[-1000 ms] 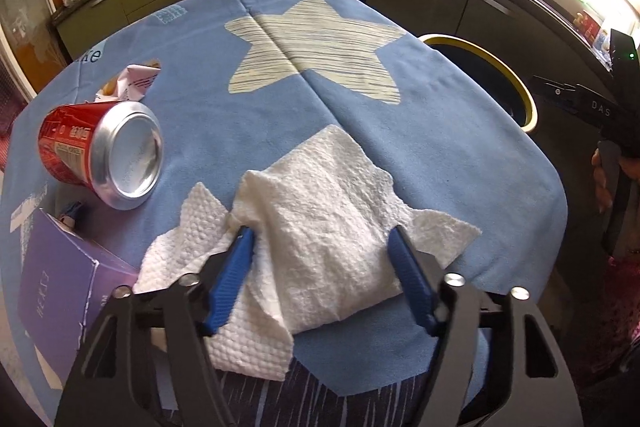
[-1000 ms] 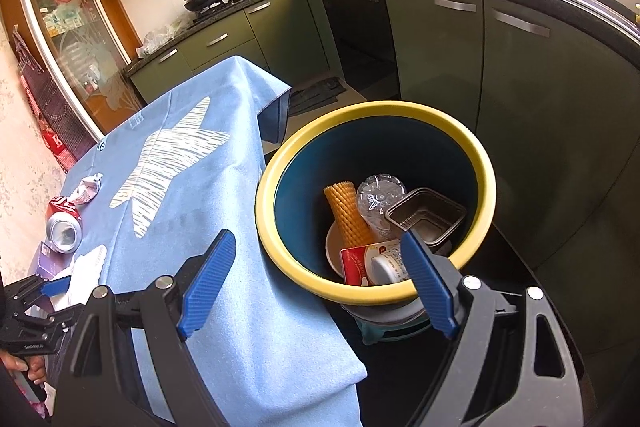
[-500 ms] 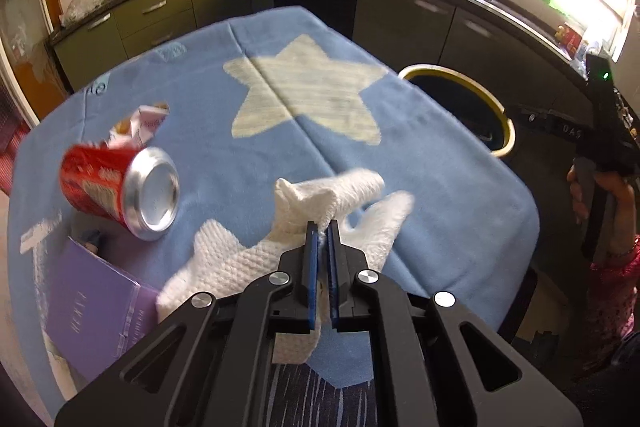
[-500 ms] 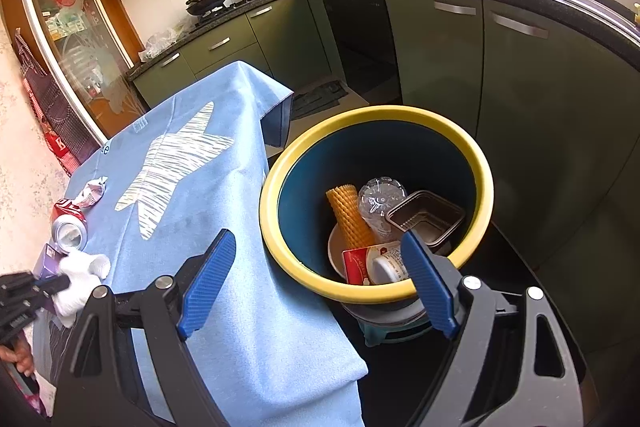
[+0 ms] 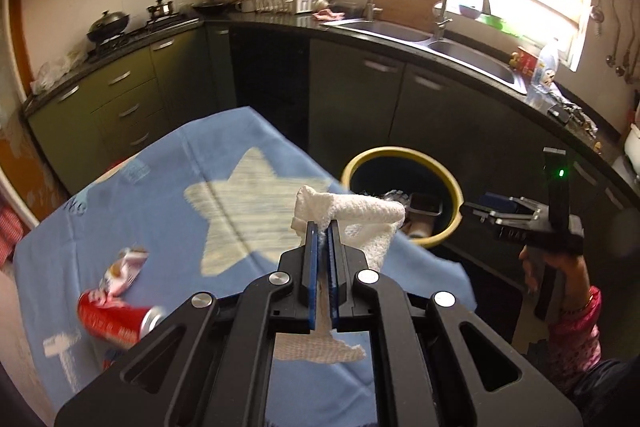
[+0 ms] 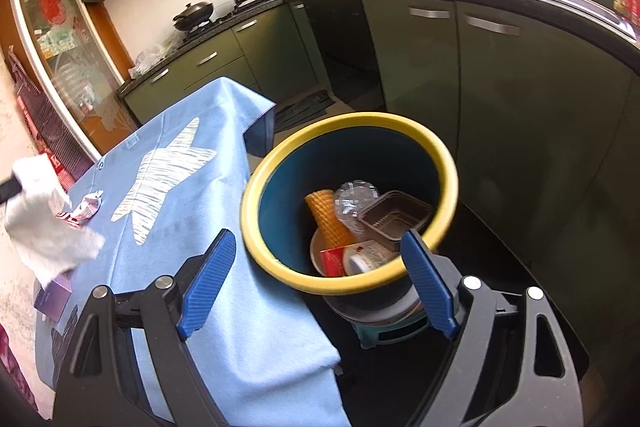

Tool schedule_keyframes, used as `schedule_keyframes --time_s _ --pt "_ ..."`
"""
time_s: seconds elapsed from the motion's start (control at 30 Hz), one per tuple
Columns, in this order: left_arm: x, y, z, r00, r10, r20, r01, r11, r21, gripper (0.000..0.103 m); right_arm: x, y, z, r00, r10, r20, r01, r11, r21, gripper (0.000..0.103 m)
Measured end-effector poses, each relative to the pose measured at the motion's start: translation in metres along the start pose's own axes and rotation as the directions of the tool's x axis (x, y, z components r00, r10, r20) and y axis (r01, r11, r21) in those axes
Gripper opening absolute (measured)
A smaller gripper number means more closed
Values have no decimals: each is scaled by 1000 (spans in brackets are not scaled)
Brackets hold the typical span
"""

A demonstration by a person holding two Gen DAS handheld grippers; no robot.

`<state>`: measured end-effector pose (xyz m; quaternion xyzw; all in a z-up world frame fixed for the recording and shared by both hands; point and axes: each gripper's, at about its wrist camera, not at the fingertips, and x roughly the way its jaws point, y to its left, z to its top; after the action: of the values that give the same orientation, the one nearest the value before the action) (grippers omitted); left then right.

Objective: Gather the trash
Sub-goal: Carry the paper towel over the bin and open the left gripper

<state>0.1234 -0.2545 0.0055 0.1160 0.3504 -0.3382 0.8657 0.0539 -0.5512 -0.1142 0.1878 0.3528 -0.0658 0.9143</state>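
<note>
We see a crumpled white paper towel (image 5: 352, 215), dimpled and drooping, pinched in our left hand-held gripper (image 5: 322, 239) above the blue-clothed worktop (image 5: 168, 211). Our right hand-held gripper (image 6: 316, 287) gapes empty by the yellow-rimmed bin (image 6: 404, 123).

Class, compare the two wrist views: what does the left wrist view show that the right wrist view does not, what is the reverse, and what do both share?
Only the left wrist view shows the red can and the left gripper shut on the paper towel. Only the right wrist view shows the open right gripper and the purple box. Both show the towel, the bin and the blue cloth.
</note>
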Motion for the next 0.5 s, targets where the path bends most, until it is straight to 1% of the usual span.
schedule_keyframes --time_s 0.17,0.27,0.4,0.5 --pt "26 -34 39 997 -74 -2 74 996 53 5 -14 -17 -3 999 -34 24 34 999 23 80" --pt "54 -60 65 993 -115 -24 117 989 90 5 -21 -29 -5 998 -49 35 48 998 44 80" --pt "96 -91 89 992 -119 -50 125 983 137 5 -27 -45 -9 997 -62 42 59 995 75 80" --pt "132 -108 101 990 -115 -77 126 981 148 5 -29 -54 -12 997 -70 40 65 993 96 80"
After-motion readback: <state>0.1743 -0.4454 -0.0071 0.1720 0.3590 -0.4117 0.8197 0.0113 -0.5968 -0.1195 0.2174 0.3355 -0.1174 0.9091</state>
